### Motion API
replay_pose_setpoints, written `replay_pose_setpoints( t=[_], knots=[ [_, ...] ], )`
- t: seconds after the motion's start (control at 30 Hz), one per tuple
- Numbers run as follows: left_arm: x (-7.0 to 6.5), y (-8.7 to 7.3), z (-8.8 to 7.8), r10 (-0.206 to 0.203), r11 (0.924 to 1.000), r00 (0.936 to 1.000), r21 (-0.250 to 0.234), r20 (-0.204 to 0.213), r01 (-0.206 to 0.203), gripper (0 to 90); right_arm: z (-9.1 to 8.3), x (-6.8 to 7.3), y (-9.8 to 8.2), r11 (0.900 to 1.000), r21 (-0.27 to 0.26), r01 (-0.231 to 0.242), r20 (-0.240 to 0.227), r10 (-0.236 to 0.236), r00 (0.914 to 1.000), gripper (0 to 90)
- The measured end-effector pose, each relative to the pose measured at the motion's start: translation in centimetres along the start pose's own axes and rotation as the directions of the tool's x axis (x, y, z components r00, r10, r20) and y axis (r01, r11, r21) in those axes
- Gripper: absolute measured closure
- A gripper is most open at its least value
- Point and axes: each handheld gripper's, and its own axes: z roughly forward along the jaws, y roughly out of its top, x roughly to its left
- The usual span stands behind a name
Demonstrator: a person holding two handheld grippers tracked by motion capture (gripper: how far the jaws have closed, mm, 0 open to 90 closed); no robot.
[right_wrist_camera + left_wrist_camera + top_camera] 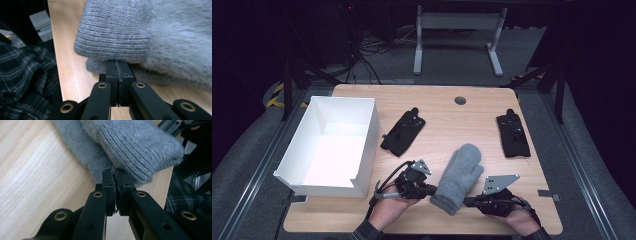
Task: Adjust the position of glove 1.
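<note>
Pale wood grain runs across the table, which stands on grey carpet in a dark room, with a white desk frame on the floor beyond its far edge. At the table's near edge lies a grey mitten, its ribbed cuff toward the person and its rounded tip pointing to the far side; the gripper views show two fuzzy layers stacked, one cuff over the other. The left gripper comes in from the left of the cuff, its jaws pressed together on the cuff's edge. The right gripper comes in from the right, its jaws likewise closed tight on the lower cuff edge. A white open box sits at the table's left side. Two black gloves lie farther off: one black glove just right of the box, the other black glove near the right edge.
</note>
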Motion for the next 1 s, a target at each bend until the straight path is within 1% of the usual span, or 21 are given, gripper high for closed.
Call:
replay_pose_setpoints(
  t=[0.07,0.1,0.13,0.2,0.27,0.3,0.37,0.43,0.47,0.5,0.53,0.57,0.6,0.63,0.67,0.7,0.77,0.83,0.9,1.0],
  knots=[
    [0.1,-0.1,0.1,-0.008,0.9999,0.9999,0.011,-0.008,0.008,82.5,0.3,0.0,-0.1,1.000,0.012,0.003,0.000,-0.003,1.0000,89.3],
    [0.3,-0.1,0.0,-0.013,0.9999,0.9998,0.008,-0.014,0.013,80.0,0.4,-0.1,-0.2,1.000,0.022,0.006,0.001,-0.006,1.0000,86.5],
    [0.4,-0.1,-0.3,-0.016,0.9999,0.9997,0.002,-0.018,0.016,76.2,0.5,-0.1,-0.3,0.999,0.034,0.006,0.005,-0.006,1.0000,81.2],
    [0.8,0.2,-0.9,-0.028,0.9993,0.9995,-0.026,-0.011,0.028,71.5,0.4,-0.2,-0.5,0.999,0.041,-0.001,0.023,0.000,0.9997,74.1],
    [1.0,0.7,-1.4,-0.031,0.9988,0.9991,-0.039,-0.030,0.029,61.8,0.0,-0.6,-0.8,0.999,0.040,-0.002,0.061,0.000,0.9981,66.4],
    [1.2,1.0,-1.6,-0.033,0.9980,0.9989,-0.056,-0.034,0.031,58.6,-0.2,-0.7,-1.0,0.999,0.038,-0.008,0.074,0.005,0.9972,63.3],
    [1.5,1.7,-1.8,-0.035,0.9973,0.9988,-0.065,-0.032,0.033,51.9,-0.9,-1.2,-1.4,0.999,0.029,-0.020,0.114,0.016,0.9934,59.5],
    [1.9,2.5,-1.8,-0.038,0.9958,0.9985,-0.085,-0.040,0.034,44.4,-1.4,-1.9,-1.9,0.999,0.020,-0.038,0.160,0.035,0.9866,53.9],
    [2.1,2.9,-1.8,-0.039,0.9948,0.9987,-0.095,-0.032,0.036,42.5,-1.6,-2.2,-2.0,0.999,0.017,-0.046,0.174,0.042,0.9839,52.2],
    [2.4,3.4,-1.6,-0.034,0.9948,0.9988,-0.098,-0.036,0.030,40.4,-1.8,-2.5,-2.2,0.998,0.017,-0.057,0.193,0.052,0.9798,50.1],
    [2.5,3.9,-1.5,-0.024,0.9948,0.9987,-0.100,-0.046,0.019,37.2,-2.0,-3.0,-2.4,0.998,0.010,-0.068,0.223,0.064,0.9727,45.9],
    [2.6,4.4,-1.2,-0.016,0.9939,0.9986,-0.110,-0.051,0.010,35.0,-2.1,-3.4,-2.5,0.997,0.005,-0.083,0.241,0.080,0.9673,42.6],
    [2.6,4.4,-1.2,-0.016,0.9939,0.9986,-0.110,-0.051,0.010,31.9,-2.1,-3.4,-2.5,0.997,0.005,-0.083,0.241,0.080,0.9673,42.6],
    [2.8,5.0,-0.9,-0.017,0.9933,0.9983,-0.115,-0.056,0.011,31.9,-2.2,-3.9,-2.7,0.995,-0.002,-0.095,0.264,0.092,0.9601,39.1],
    [2.8,5.4,-0.7,-0.013,0.9922,0.9980,-0.124,-0.062,0.005,29.0,-2.4,-4.3,-2.9,0.994,-0.006,-0.109,0.294,0.106,0.9499,35.6],
    [2.8,5.8,-0.5,-0.011,0.9914,0.9978,-0.131,-0.065,0.002,27.4,-2.5,-4.7,-3.1,0.993,-0.007,-0.116,0.313,0.112,0.9432,32.6],
    [2.7,6.5,0.0,-0.004,0.9886,0.9975,-0.150,-0.071,-0.006,24.1,-2.7,-5.4,-3.6,0.992,-0.008,-0.129,0.352,0.124,0.9277,29.7],
    [2.6,7.3,0.9,0.007,0.9902,0.9964,-0.138,-0.085,-0.018,22.0,-2.8,-6.1,-4.0,0.988,-0.016,-0.152,0.378,0.146,0.9142,26.6],
    [2.5,7.8,1.7,0.010,0.9907,0.9964,-0.135,-0.084,-0.022,20.5,-2.8,-6.7,-4.4,0.985,-0.019,-0.174,0.389,0.167,0.9058,25.0],
    [2.5,8.4,2.8,0.001,0.9917,0.9965,-0.128,-0.083,-0.011,18.3,-2.8,-7.2,-4.6,0.982,-0.018,-0.188,0.407,0.179,0.8958,22.7]
  ],
)
